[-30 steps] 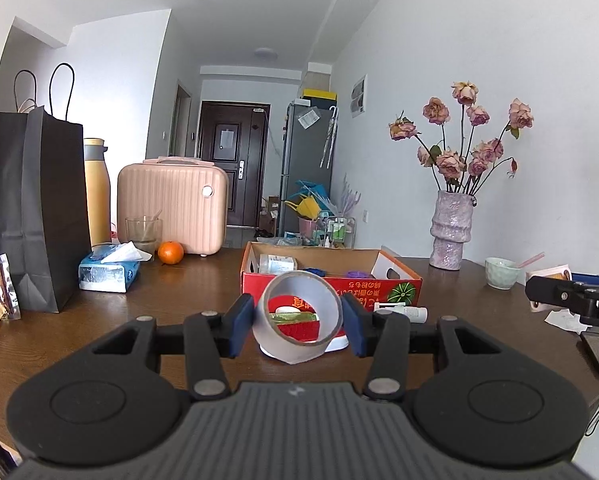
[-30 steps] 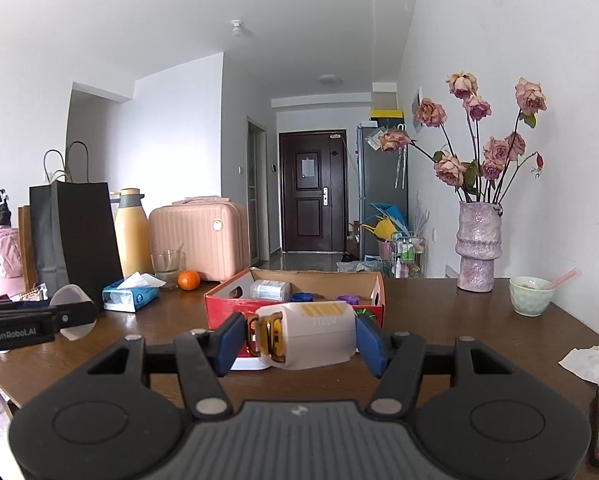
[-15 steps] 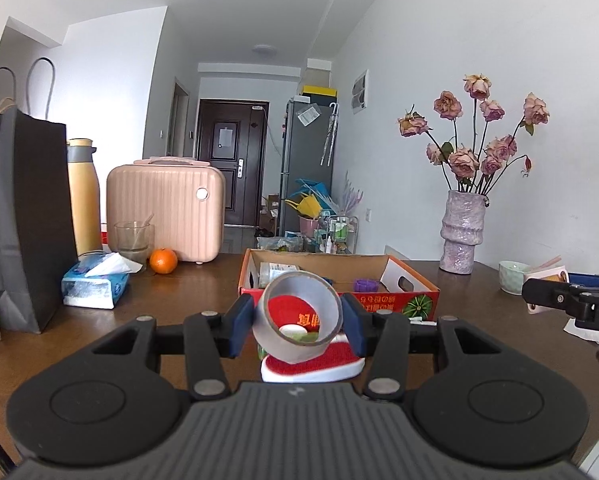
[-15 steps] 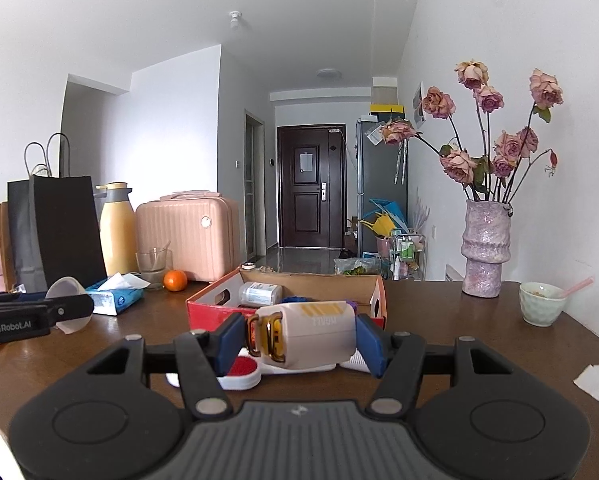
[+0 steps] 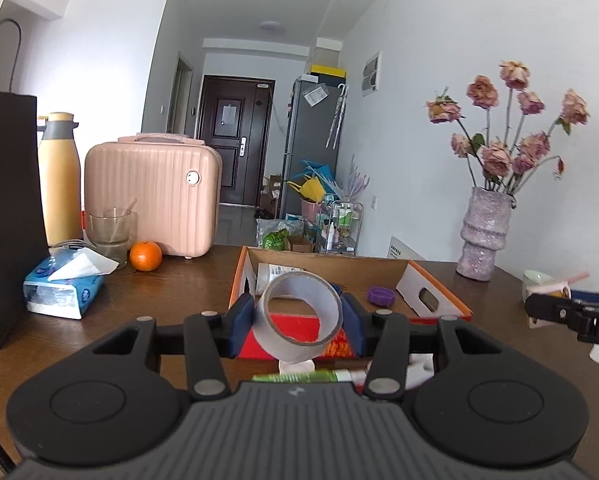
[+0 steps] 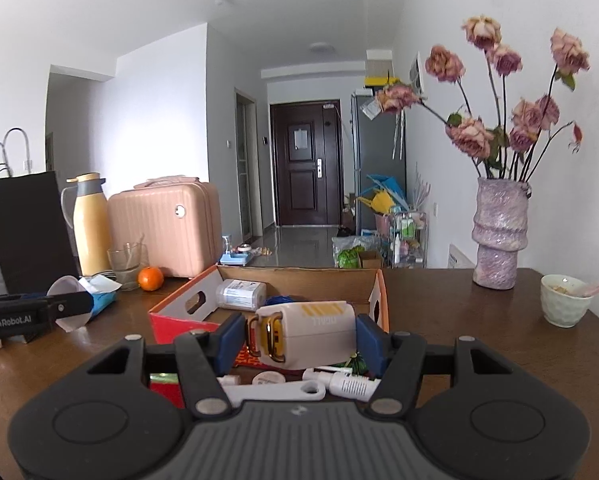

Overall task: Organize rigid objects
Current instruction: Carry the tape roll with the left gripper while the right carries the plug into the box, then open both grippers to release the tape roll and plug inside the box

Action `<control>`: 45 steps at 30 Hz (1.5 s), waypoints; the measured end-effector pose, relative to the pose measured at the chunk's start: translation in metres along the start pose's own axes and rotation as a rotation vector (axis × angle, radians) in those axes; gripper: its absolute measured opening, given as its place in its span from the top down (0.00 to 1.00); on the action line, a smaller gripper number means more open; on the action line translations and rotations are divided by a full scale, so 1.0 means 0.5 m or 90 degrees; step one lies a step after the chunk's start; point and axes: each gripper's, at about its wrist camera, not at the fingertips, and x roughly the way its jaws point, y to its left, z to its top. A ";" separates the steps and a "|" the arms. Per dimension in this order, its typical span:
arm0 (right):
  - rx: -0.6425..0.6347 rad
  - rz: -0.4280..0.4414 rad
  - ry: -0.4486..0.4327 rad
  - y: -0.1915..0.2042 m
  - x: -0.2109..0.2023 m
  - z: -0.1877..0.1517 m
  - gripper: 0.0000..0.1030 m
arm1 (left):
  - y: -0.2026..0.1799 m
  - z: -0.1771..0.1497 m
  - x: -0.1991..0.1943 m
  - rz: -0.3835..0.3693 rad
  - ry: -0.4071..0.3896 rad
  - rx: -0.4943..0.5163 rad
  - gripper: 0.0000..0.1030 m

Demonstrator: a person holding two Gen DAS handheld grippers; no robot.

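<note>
Tape roll: translucent grey. Fingers: blue pads on black. Cardboard box: red-orange outside, plain brown inside. Bottle cap in box: purple. Case: white, yellow stripes, gold clasps. Suitcase: ribbed pink. Flask: yellow, grey collar. Orange: orange. Vase: mottled lilac. Counter: dark brown wood.
</note>
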 end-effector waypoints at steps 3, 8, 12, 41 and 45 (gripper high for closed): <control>0.002 0.000 0.008 -0.015 0.047 0.018 0.42 | 0.007 0.018 0.044 0.006 0.005 -0.007 0.53; -0.002 0.010 0.019 -0.037 0.131 0.055 0.42 | 0.006 0.049 0.125 -0.009 0.021 -0.003 0.53; -0.005 0.026 0.029 -0.050 0.208 0.088 0.42 | 0.008 0.071 0.212 -0.025 0.053 -0.010 0.53; 0.032 0.086 0.328 -0.044 0.721 0.080 0.37 | 0.030 0.063 0.623 -0.003 0.287 0.044 0.41; 0.030 0.084 0.317 -0.040 0.699 0.095 0.37 | 0.027 0.071 0.619 0.002 0.292 0.033 0.39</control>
